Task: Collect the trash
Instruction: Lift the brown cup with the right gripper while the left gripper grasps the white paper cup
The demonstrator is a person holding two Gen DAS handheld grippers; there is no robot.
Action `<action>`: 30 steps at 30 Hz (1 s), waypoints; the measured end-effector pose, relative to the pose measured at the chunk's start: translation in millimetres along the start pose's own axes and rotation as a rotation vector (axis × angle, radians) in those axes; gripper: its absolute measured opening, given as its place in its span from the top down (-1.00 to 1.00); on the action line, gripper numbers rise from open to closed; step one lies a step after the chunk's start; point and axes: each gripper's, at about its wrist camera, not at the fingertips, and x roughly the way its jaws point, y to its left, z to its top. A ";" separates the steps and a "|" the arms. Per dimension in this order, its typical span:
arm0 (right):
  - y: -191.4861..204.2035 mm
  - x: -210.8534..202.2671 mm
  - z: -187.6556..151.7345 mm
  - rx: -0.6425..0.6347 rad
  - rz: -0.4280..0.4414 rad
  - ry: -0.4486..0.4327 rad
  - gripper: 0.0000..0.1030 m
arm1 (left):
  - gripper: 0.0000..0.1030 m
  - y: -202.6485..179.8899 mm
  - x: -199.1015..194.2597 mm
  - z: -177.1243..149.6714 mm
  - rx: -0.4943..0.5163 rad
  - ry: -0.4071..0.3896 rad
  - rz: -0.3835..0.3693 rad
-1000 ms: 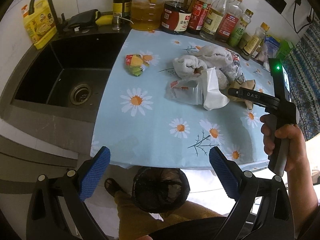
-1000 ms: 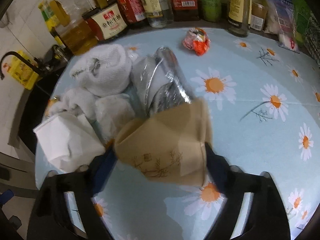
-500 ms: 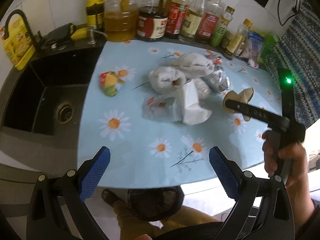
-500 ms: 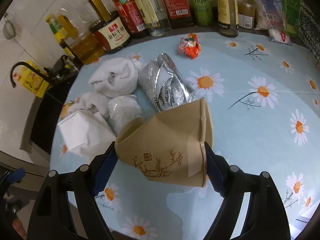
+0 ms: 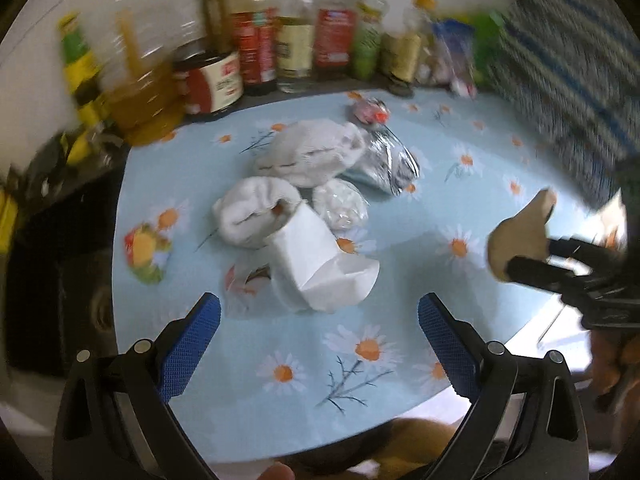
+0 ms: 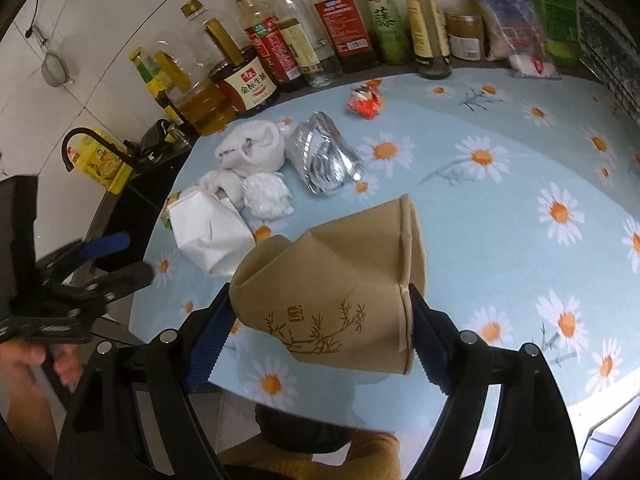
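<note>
Left wrist view, motion-blurred. Left tongs spread wide, blue pads empty, over the near edge of the desk with its daisy-print cover. Directly ahead of the tongs: crumpled white paper bag, lying on the desk. Beyond it, white cloth bundles, a small clear bag of white stuff and a silver foil packet, all touching in one pile. Ahead-left of the tongs: a fruit-print wrapper, apart from the pile. Far ahead: a red wrapper, then a row of bottles along the wall. To the right: right tongs holding a crushed tan paper cup above the desk.

Right wrist view, sharp. Right tongs closed on the paper cup, one pad on each side; cup lies sideways, dented, bamboo print facing the camera, lifted clear of the desk. Ahead-left of the tongs: white paper bag, cloth bundles, foil packet. Farther ahead: red wrapper, bottles. Far left: left tongs, black tap at the sink.
</note>
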 end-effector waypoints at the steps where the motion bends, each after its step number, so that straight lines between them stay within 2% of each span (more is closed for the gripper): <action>1: -2.8 -2.2 -3.0 0.008 -0.004 -0.001 -0.57 | -0.87 -4.2 4.7 1.4 0.034 0.018 0.023; 6: -15.2 -8.3 -12.5 0.034 -0.015 -0.006 -0.57 | -0.87 -21.2 24.4 8.5 0.201 0.067 0.108; 14: -27.8 -12.2 -20.1 0.071 -0.018 -0.014 -0.57 | -0.87 -31.9 52.0 13.8 0.347 0.118 0.183; 20: -33.6 -12.3 -23.4 0.082 -0.026 -0.011 -0.57 | -0.84 -35.8 69.6 15.5 0.420 0.124 0.221; 24: -34.6 -11.6 -23.9 0.081 -0.032 -0.006 -0.57 | -0.56 -34.0 77.6 17.3 0.437 0.134 0.227; 30: -34.4 -11.5 -23.3 0.083 -0.035 -0.005 -0.57 | -0.53 -35.9 75.0 17.1 0.461 0.102 0.237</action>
